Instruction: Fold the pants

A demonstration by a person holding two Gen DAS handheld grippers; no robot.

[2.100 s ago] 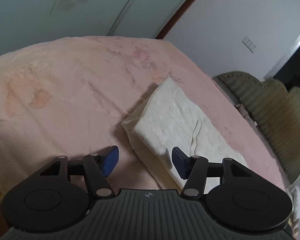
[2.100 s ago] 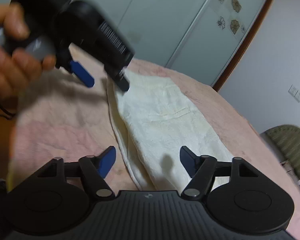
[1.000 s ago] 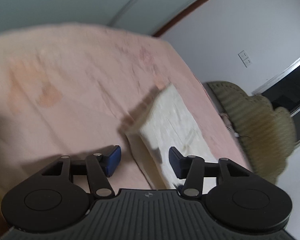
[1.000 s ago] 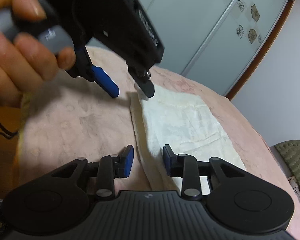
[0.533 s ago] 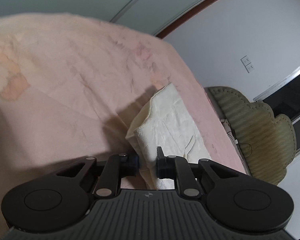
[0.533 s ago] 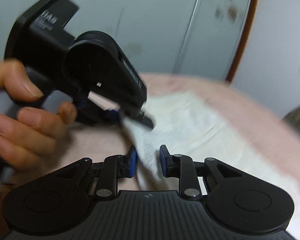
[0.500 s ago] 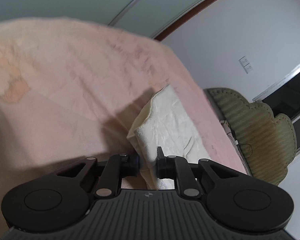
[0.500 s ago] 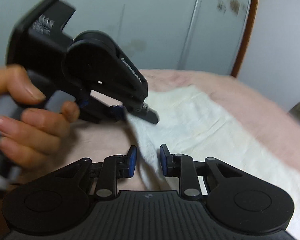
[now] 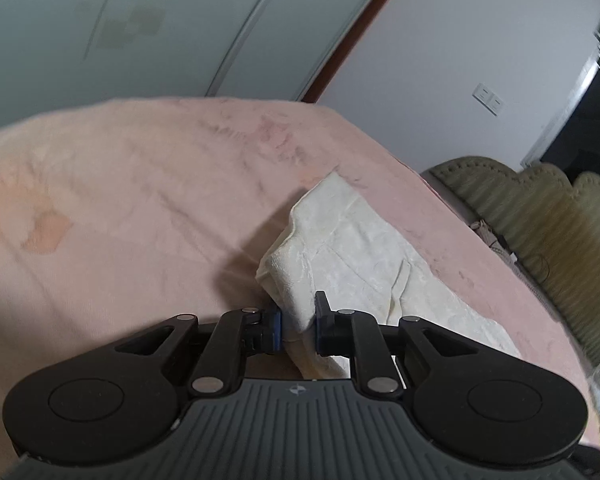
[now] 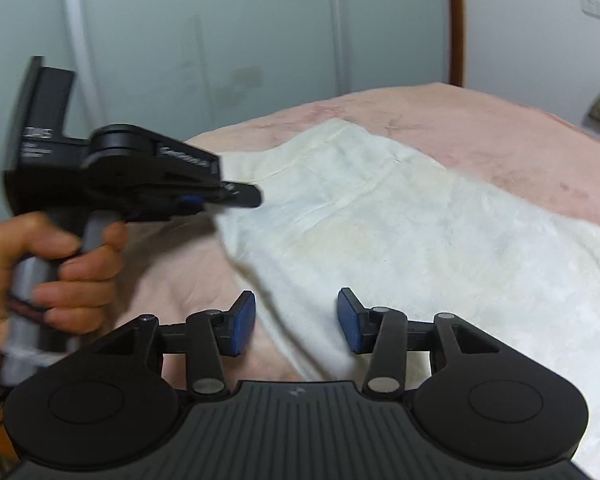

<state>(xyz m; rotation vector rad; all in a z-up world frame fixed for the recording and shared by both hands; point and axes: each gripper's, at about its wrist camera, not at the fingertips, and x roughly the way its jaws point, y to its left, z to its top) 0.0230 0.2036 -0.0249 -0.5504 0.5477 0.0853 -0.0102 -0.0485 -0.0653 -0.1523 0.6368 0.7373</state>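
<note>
Cream-white pants lie folded lengthwise on a pink bedspread. My left gripper is shut on the near corner of the pants and holds it lifted off the bed. In the right wrist view the pants spread to the right, and the left gripper shows at the left with a hand on its handle, pinching the cloth edge. My right gripper is open, with its blue pads either side of the near pants edge.
The pink bedspread covers the whole bed. A green ribbed headboard runs along the right side. Pale wardrobe doors and a white wall with a switch stand behind.
My left gripper closed on the pants corner and raised it. My right gripper closed on the edge, then opened again. The left gripper has swung lower and level in the right wrist view.
</note>
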